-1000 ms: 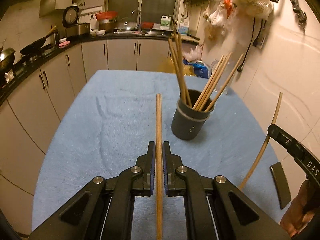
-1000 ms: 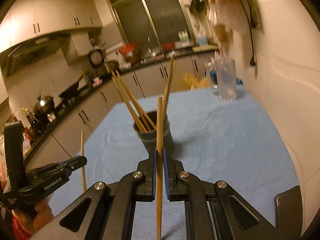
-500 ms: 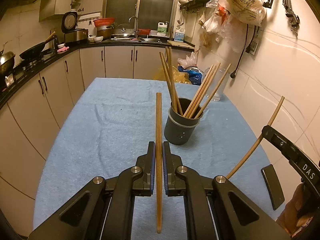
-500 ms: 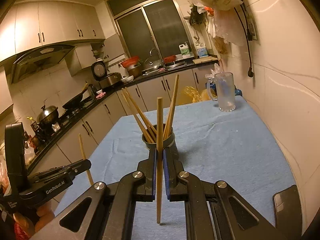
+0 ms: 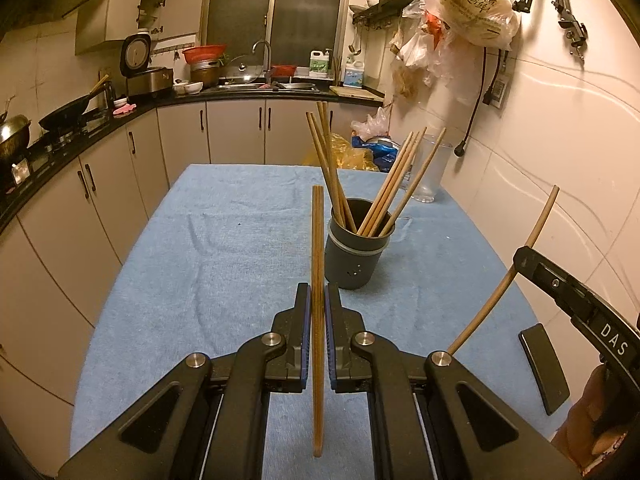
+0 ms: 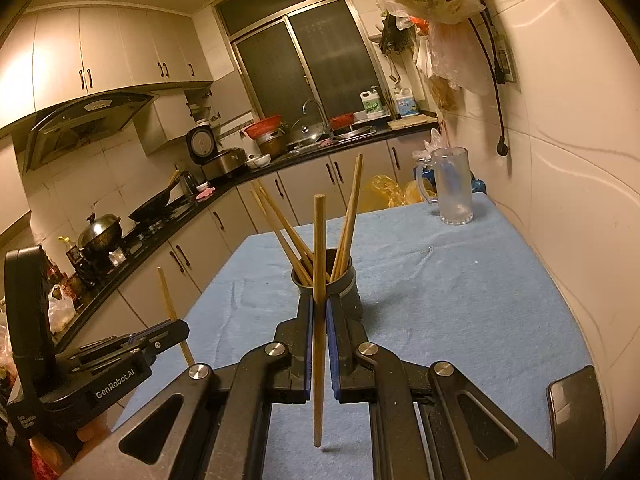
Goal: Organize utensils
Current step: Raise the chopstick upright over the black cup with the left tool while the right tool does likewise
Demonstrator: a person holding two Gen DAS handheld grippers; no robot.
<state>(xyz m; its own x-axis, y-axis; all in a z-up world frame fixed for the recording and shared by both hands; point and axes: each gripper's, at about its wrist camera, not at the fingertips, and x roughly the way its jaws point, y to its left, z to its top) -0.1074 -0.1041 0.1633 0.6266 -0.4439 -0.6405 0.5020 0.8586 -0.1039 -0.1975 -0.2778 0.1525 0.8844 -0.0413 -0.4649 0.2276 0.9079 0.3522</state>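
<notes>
A dark grey holder cup [image 5: 356,256] stands on the blue cloth with several wooden chopsticks [image 5: 394,184] leaning out of it. My left gripper [image 5: 317,300] is shut on one upright chopstick [image 5: 317,240], a short way in front of the cup. My right gripper [image 6: 319,304] is shut on another upright chopstick [image 6: 319,248], with the cup [image 6: 344,280] just behind its tips. The right gripper [image 5: 520,258] shows at the right edge of the left wrist view with its chopstick [image 5: 540,216]. At the left of the right wrist view, the left gripper [image 6: 182,326] holds its chopstick [image 6: 168,300].
A blue cloth [image 5: 224,248] covers the table. A clear glass mug [image 6: 452,188] stands at the far right corner by the wall. A dark phone [image 5: 544,368] lies near the right front edge. Kitchen counters [image 5: 80,136] run along the left and back.
Both grippers have risen a little with their chopsticks, and the cup now sits lower and slightly farther off in both views. Neither grip has changed.
</notes>
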